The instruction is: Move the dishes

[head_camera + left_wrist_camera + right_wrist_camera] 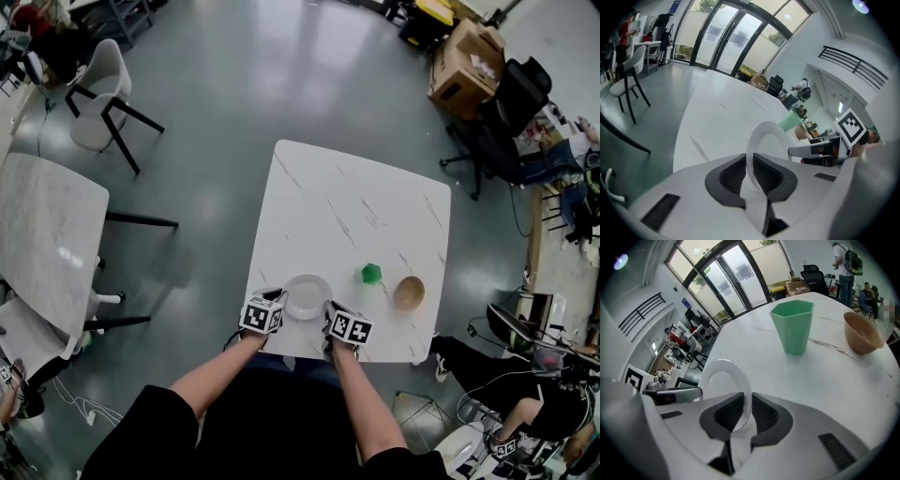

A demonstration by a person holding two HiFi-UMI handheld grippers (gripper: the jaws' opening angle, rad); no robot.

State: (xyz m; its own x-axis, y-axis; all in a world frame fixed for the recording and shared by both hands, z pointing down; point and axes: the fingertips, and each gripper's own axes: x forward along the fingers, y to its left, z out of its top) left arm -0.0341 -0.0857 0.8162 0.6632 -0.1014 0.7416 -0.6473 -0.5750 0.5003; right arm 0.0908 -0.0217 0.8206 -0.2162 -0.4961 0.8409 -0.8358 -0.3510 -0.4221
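A white plate (307, 295) sits near the front edge of the white marble table (347, 202), gripped from both sides. My left gripper (279, 300) is shut on its left rim; in the left gripper view the plate (769, 138) stands edge-on between the dark pads (731, 176) of that gripper (749, 173). My right gripper (330, 309) is shut on the right rim, and the plate (719, 380) runs between that gripper's (747, 411) pads (764, 413). To the plate's right stand a green cup (371, 274) (792, 326) and a wooden bowl (408, 292) (862, 333).
A second marble table (47, 234) and a white chair (98, 94) stand to the left. Cardboard boxes (464, 56), a black office chair (511, 103) and seated people lie to the right. Grey floor surrounds the table.
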